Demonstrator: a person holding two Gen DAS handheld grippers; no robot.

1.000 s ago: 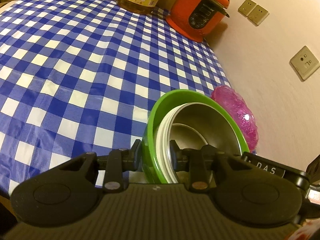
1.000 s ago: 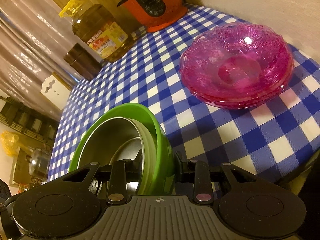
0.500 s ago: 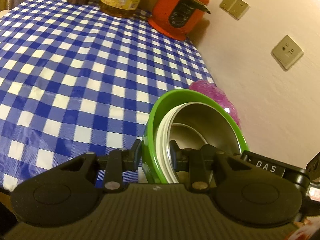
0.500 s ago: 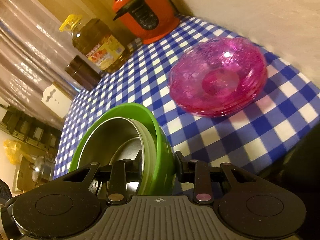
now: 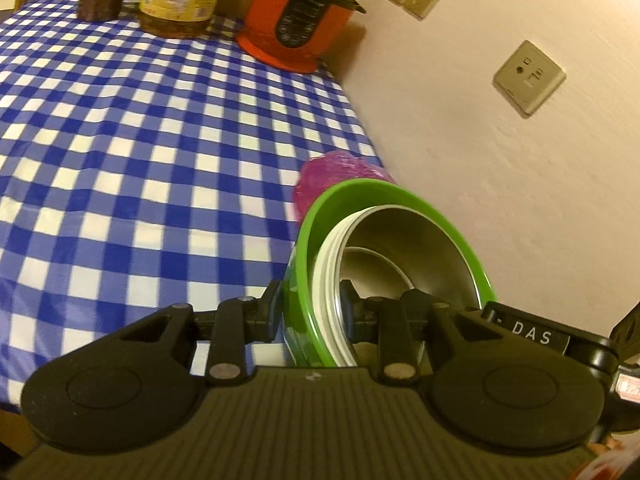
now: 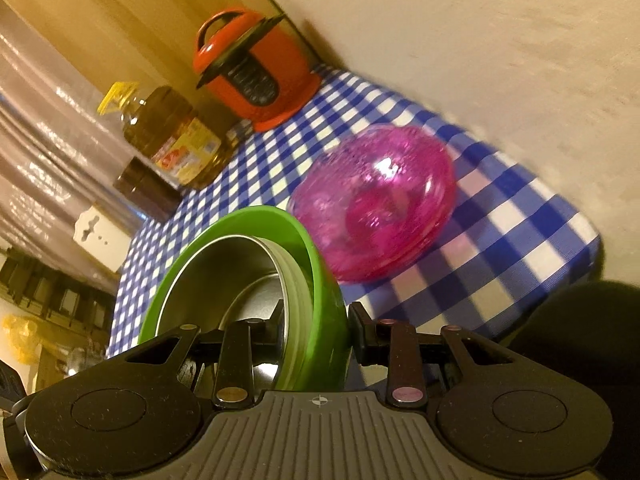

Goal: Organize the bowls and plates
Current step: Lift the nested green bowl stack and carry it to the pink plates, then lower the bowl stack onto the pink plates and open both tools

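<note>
Both views had pulled back and up from the surface (image 5: 120,152); pink plates (image 6: 376,204) sat further off than a second ago; left tongs (image 5: 312,312) and right tongs (image 6: 316,324) each clamped on opposite rims of the green bowl stack (image 6: 240,264), held off the surface, plates ahead and right, nearer the right tongs.

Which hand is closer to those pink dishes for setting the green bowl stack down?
Right, probably. The right hand-held gripper clamps the green bowl stack on the side toward the pink dishes; the left hand-held gripper holds the opposite rim.
</note>
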